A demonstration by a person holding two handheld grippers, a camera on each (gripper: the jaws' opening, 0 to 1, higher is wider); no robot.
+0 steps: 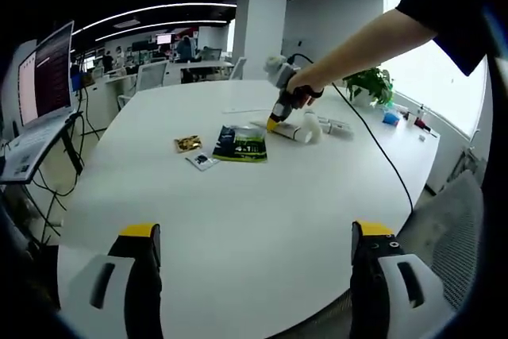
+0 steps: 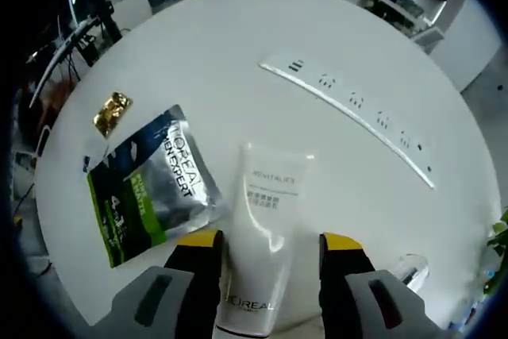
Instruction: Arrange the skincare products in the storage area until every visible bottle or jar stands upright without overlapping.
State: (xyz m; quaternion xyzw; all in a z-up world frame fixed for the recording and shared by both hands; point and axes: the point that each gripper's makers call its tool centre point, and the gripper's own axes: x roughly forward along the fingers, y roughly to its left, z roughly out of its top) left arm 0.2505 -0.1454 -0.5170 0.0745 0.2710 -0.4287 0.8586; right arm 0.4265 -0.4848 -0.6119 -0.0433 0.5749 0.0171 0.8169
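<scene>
L gripper (image 1: 254,248) low over near edge of white table (image 1: 254,212), jaws spread wide, nothing between. Person's arm (image 1: 373,41) reaches in from upper right, hand (image 1: 298,89) tilting R gripper (image 2: 270,248) down onto the products. R jaws straddle 1 white tube (image 2: 262,236), lying flat, cap toward camera; pinching or not, can't tell. Beside tube: 1 foil sachet (image 2: 151,188), 1 gold packet (image 2: 113,111), both flat. 1 power strip (image 2: 353,109) further back.

One white tube (image 2: 263,236) lies between the right jaws; left of them, one foil pouch (image 2: 151,188) and one gold sachet (image 2: 112,112).
</scene>
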